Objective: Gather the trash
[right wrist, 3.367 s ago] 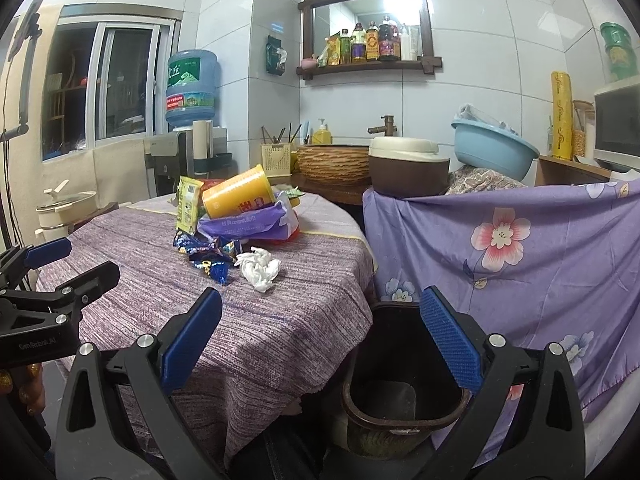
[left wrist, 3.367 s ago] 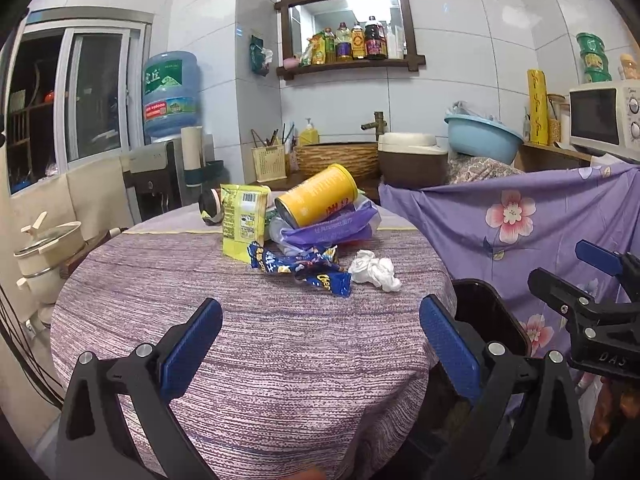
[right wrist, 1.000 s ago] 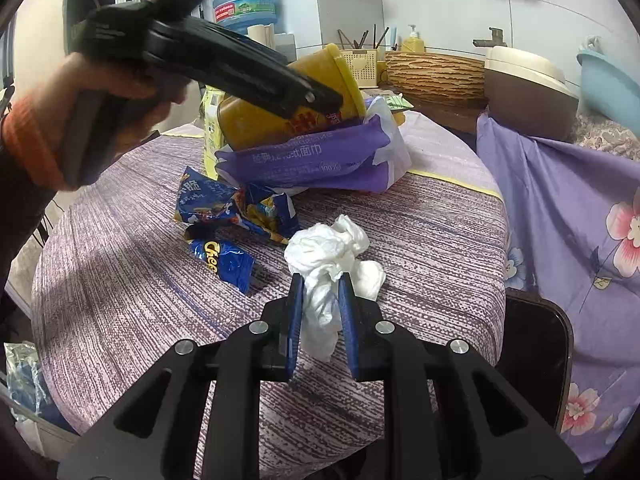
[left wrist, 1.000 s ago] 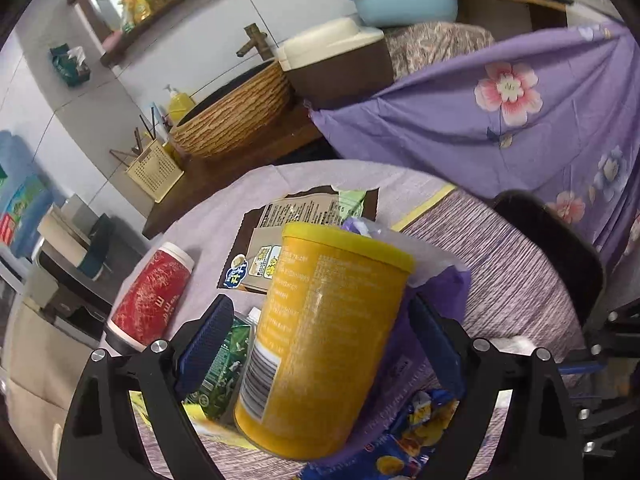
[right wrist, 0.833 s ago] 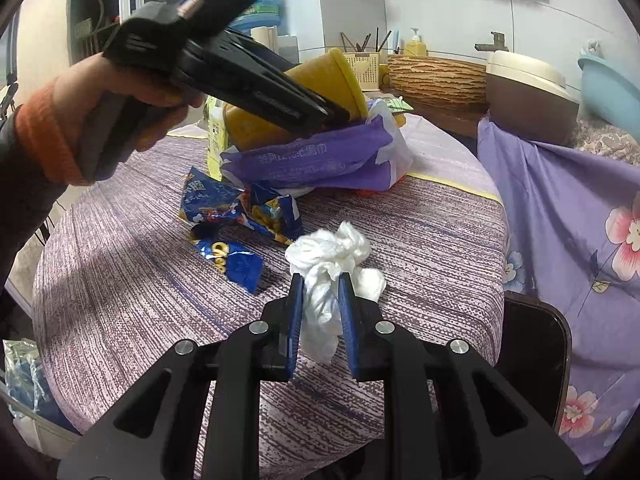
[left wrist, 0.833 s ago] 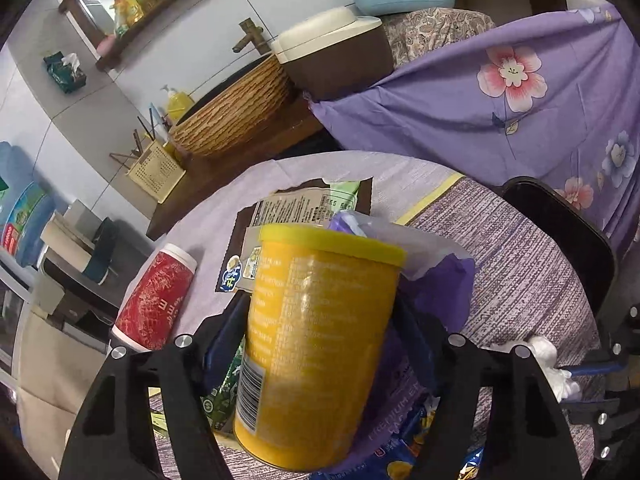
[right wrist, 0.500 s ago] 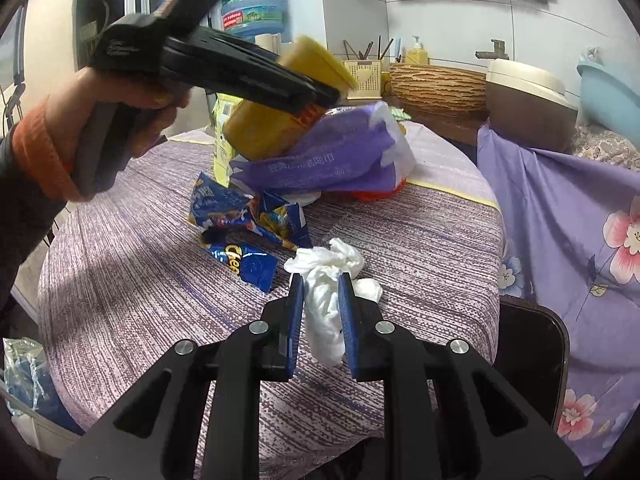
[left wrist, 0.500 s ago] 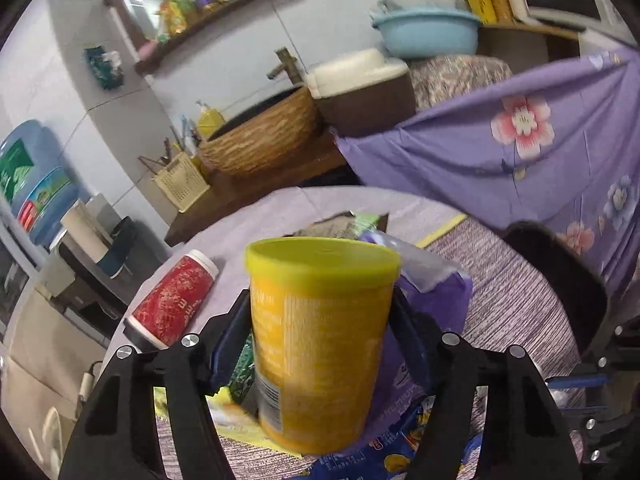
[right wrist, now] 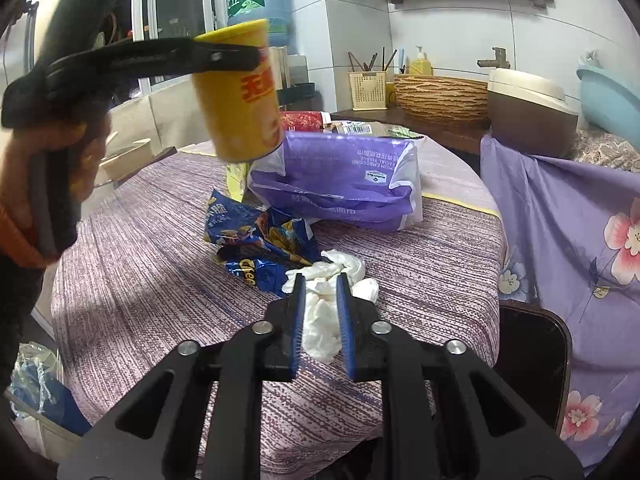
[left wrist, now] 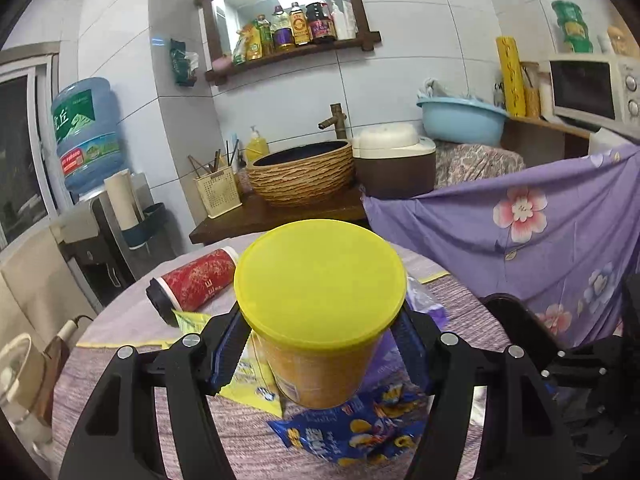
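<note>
Blue basin (left wrist: 460, 118), microwave (left wrist: 592, 88), woven sink bowl (left wrist: 302, 172).

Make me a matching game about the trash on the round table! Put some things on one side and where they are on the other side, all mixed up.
Things:
1. tall yellow canister with a yellow lid
2. crumpled white tissue
3. red cylinder tin
4. blue crisp packet

Places:
A. lying on its side on the far part of the purple striped tablecloth
B. pinched in the right gripper
C. lifted off the table in the left gripper
D. flat on the cloth, beside the tissue

Pairs: 1-C, 2-B, 3-A, 4-D
</note>
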Motion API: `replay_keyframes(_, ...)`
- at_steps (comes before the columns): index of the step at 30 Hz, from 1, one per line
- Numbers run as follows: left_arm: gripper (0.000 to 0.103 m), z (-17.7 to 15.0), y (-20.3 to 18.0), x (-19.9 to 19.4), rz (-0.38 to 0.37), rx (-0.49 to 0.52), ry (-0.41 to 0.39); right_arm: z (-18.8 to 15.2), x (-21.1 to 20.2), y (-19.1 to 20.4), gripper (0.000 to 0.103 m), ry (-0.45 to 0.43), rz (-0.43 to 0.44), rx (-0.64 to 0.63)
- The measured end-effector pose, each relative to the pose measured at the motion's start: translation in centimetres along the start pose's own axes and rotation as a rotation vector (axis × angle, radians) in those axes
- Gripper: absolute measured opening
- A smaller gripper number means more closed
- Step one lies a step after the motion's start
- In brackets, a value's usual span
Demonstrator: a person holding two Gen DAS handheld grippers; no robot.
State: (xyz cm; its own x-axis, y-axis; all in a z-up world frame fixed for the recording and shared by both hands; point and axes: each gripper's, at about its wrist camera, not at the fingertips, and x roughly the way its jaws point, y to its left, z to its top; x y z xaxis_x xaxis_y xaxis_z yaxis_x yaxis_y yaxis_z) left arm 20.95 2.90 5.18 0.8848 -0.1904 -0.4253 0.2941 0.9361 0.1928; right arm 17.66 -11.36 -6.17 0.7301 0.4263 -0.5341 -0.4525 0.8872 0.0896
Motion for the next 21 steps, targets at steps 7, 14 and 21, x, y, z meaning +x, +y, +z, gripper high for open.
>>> replay_keyframes(7, 0.066, -1.1, -1.9, -3.0, -0.037, -0.049, -0.053, 0.1, -2.2, -1.2, 0.008, -0.031, -0.003, 0.022)
replay_keyframes(14, 0.066, -2.1, -3.2, -4.0, -0.058, -0.087, -0.071, -0.5, -2.1, -2.5, 0.092, -0.026, 0.024, 0.073)
replay_keyframes(21, 0.066, -3.8, -3.0, -4.6, -0.052, -0.135, -0.049, -0.8, 1.5, -1.2, 0.088, 0.05, 0.022, 0.027)
